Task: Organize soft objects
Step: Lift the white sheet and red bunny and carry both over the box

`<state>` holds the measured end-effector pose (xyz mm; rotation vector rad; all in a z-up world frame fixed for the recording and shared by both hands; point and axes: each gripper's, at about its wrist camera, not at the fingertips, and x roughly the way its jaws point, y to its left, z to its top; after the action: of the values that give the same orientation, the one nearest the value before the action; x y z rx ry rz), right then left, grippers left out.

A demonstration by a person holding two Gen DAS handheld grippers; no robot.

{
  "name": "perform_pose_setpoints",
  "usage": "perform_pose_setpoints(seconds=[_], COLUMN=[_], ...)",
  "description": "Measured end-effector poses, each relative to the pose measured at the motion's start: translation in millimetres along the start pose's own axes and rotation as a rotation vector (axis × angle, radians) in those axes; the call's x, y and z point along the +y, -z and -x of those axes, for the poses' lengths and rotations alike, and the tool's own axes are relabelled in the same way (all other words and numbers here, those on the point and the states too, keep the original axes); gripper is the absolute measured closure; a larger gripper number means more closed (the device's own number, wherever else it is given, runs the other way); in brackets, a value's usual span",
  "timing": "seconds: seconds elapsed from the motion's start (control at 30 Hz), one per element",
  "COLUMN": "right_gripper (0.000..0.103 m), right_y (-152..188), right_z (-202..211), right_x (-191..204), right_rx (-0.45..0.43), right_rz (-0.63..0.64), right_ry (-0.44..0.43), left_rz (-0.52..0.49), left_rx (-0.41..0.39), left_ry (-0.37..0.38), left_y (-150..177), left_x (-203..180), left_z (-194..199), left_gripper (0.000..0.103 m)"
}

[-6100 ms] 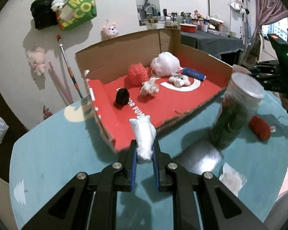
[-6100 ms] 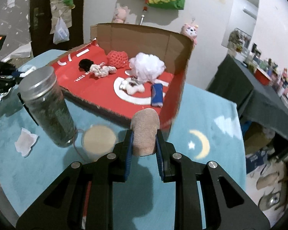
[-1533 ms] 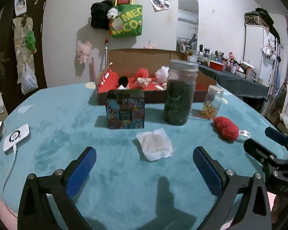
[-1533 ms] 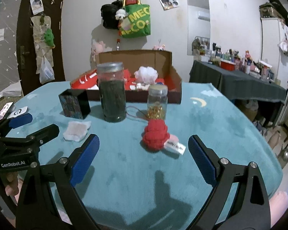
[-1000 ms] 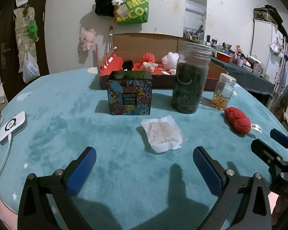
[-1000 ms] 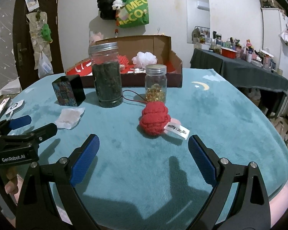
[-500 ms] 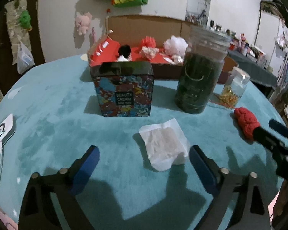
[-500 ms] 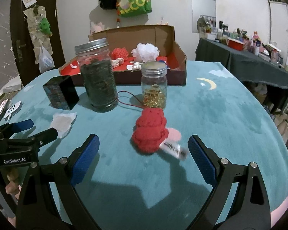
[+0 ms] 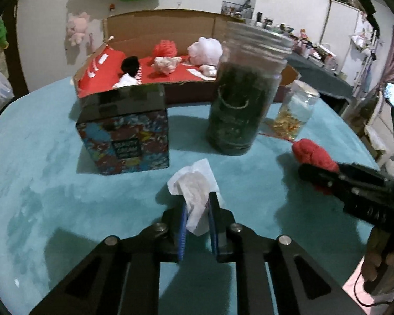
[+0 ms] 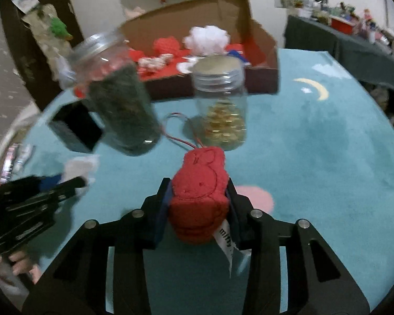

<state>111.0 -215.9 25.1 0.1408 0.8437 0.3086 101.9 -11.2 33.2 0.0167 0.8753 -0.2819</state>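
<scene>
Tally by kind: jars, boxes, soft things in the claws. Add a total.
Jars: 2 (tall dark jar, small gold-filled jar)
Boxes: 2 (cardboard box, printed box)
Soft things: 2 (white tissue in the shut left claw; red plush in the right claw, jaws closing on it)
Total: 6

Fuzzy red plush toy point(image 10: 199, 197), crumpled white tissue point(image 9: 195, 191), matt teal cloth tabletop point(image 9: 52, 183), brown cardboard box point(image 9: 157, 26).

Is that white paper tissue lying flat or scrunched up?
Scrunched: the white paper tissue bunches upward, pinched between the left gripper's blue pads.
</scene>
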Motion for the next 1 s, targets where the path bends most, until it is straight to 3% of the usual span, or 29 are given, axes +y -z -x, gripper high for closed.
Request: perform_pose_setpoints(seconds=[0.47, 1.0], right_gripper=[0.067, 0.067], right_y=[6.8, 6.1], right_z=[12.8, 12.9], right_x=[34.3, 25.8], right_rx=[-0.034, -0.011], right_rz=[0.034, 0.018], right_ry=[-0.079, -0.091], left_rz=[-0.093, -0.062], left_rx=[-0.036, -0.024], left_ry=[0.053, 0.03], left_y=[-16.1, -12.8], left_x=[-15.2, 1.2], left_z=[8.1, 9.8], left_gripper=[0.088, 0.088])
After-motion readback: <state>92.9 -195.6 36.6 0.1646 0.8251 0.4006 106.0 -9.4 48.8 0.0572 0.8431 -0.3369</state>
